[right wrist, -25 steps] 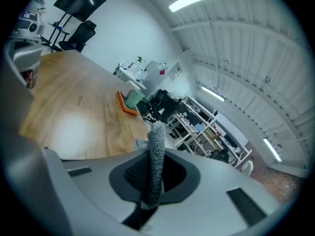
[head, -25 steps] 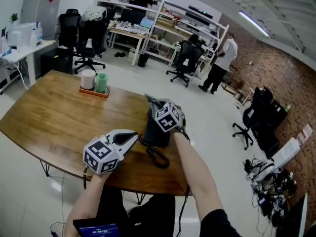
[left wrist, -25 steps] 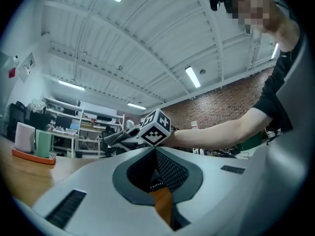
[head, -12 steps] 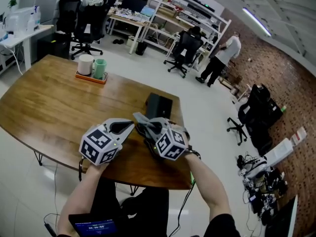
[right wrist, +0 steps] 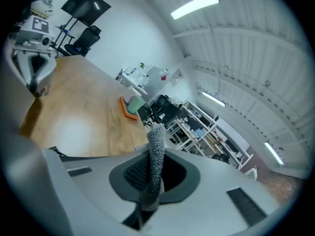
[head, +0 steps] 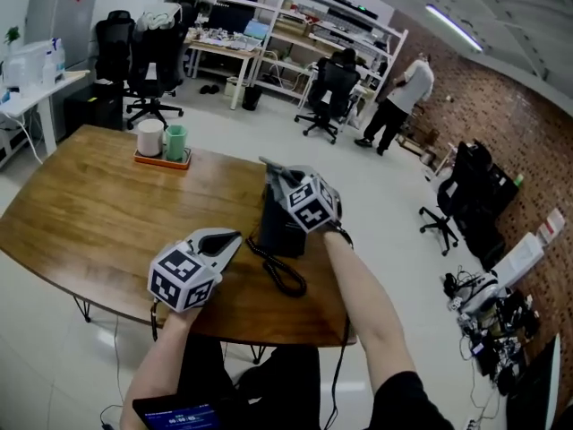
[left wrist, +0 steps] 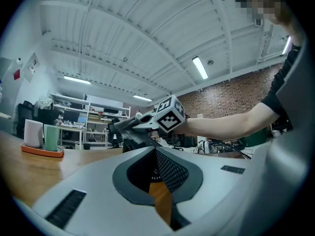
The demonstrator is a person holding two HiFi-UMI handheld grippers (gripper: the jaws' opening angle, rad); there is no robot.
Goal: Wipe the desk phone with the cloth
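Note:
A black desk phone (head: 279, 229) stands on the wooden table (head: 98, 213) near its right end, with its coiled cord (head: 285, 278) looping toward the near edge. My right gripper (head: 279, 179) hovers over the phone's top, shut on a grey cloth (head: 270, 167). In the right gripper view the cloth (right wrist: 156, 151) stands up as a strip between the jaws. My left gripper (head: 231, 240) rests low, just left of the phone, with its jaws together and nothing in them. The left gripper view looks past the left gripper (left wrist: 156, 154) to the phone (left wrist: 129, 142) and the right gripper (left wrist: 129, 127).
An orange tray (head: 161, 160) with a white cup (head: 149, 138) and a green cup (head: 175, 141) sits at the table's far side. Office chairs (head: 331, 92), shelves and a standing person (head: 403, 97) are beyond the table. The table's near edge (head: 269, 337) is close to the cord.
Half a second ago the right gripper was pulled back near the table's front edge beside the left gripper. It has now swung back over the phone with the cloth. The left gripper barely moved.

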